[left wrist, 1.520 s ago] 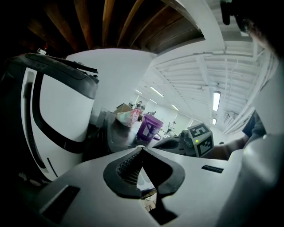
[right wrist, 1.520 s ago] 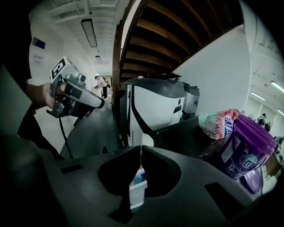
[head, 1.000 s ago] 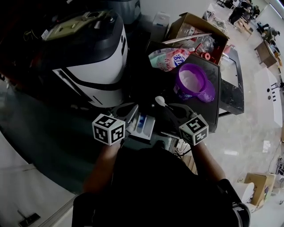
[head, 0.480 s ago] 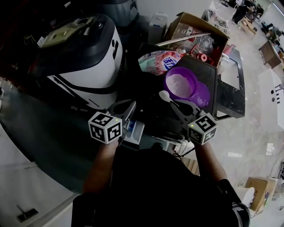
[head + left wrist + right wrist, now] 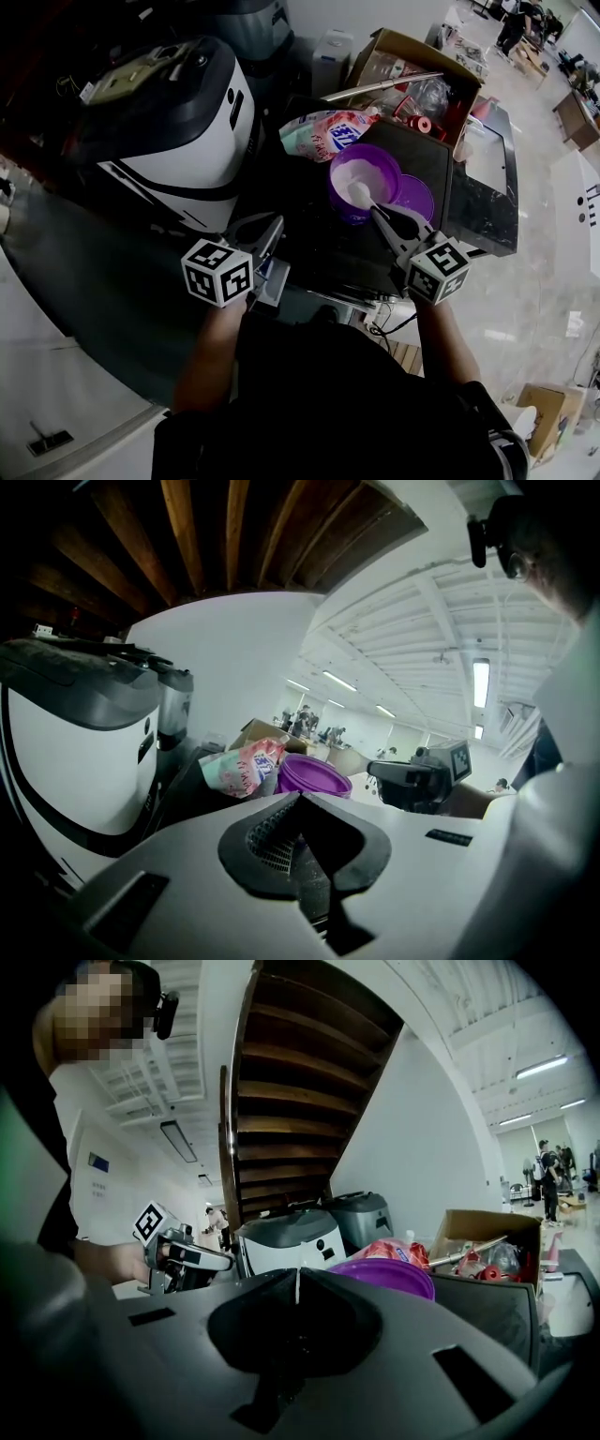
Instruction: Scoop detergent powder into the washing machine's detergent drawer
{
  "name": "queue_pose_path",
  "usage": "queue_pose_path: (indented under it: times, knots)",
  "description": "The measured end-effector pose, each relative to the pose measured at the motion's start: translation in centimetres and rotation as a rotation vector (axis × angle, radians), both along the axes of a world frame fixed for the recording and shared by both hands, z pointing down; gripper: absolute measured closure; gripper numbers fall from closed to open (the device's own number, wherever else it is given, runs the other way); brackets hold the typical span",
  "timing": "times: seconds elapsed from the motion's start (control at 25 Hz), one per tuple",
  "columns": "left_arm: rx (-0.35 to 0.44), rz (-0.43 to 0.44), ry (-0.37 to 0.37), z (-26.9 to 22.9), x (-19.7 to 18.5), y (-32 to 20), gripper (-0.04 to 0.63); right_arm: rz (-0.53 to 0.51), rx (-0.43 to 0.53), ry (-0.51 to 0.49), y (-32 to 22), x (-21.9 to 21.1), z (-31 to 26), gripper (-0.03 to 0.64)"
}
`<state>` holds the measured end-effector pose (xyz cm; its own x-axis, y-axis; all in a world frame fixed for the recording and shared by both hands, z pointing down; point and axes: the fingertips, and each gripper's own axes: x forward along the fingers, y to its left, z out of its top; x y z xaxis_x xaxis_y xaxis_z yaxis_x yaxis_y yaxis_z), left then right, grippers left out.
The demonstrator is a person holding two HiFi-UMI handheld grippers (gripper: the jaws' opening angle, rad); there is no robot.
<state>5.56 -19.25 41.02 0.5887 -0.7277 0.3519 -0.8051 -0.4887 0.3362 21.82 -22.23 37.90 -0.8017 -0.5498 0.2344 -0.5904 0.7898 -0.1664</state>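
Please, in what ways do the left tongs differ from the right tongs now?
The right tongs grip a white spoon; the left tongs hold nothing. The right tongs reach over the purple tub, while the left tongs are near the drawer. Both are shut.

Left gripper (image 5: 274,225) jaws together; right gripper (image 5: 379,213) clamps scoop (image 5: 359,194)

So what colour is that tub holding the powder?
The tub is purple, clearest in the head view.
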Motion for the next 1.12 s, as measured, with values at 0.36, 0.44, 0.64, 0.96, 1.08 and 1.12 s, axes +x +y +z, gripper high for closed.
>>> queue_pose_path:
  times: [0.36, 0.44, 0.64, 0.96, 1.08, 1.12]
  knots:
    - [-0.009, 0.005, 0.010, 0.5, 1.3, -0.3, 0.586, 0.044, -0.072, -0.083, -1.2, 2.5, 0.3, 0.595]
    - [-0.004, 0.028, 0.002, 0.4, 1.3, -0.6, 0.588, 0.082, -0.099, -0.118, -1.9, 3.0, 0.2, 0.595]
    - [0.028, 0.062, -0.009, -0.6, 0.7, -2.0, 0.587, 0.154, -0.161, -0.203, -3.0, 3.2, 0.5, 0.595]
    - [0.078, 0.139, -0.002, -2.2, 2.6, -3.8, 0.588, 0.222, -0.225, -0.266, -3.1, 3.6, 1.8, 0.595]
    - [0.083, 0.162, -0.004, -2.5, 3.3, -4.1, 0.587, 0.235, -0.234, -0.260, -2.8, 3.6, 2.3, 0.595]
    - [0.088, 0.169, -0.006, -2.6, 3.5, -4.2, 0.588, 0.239, -0.237, -0.259, -2.8, 3.6, 2.5, 0.595]
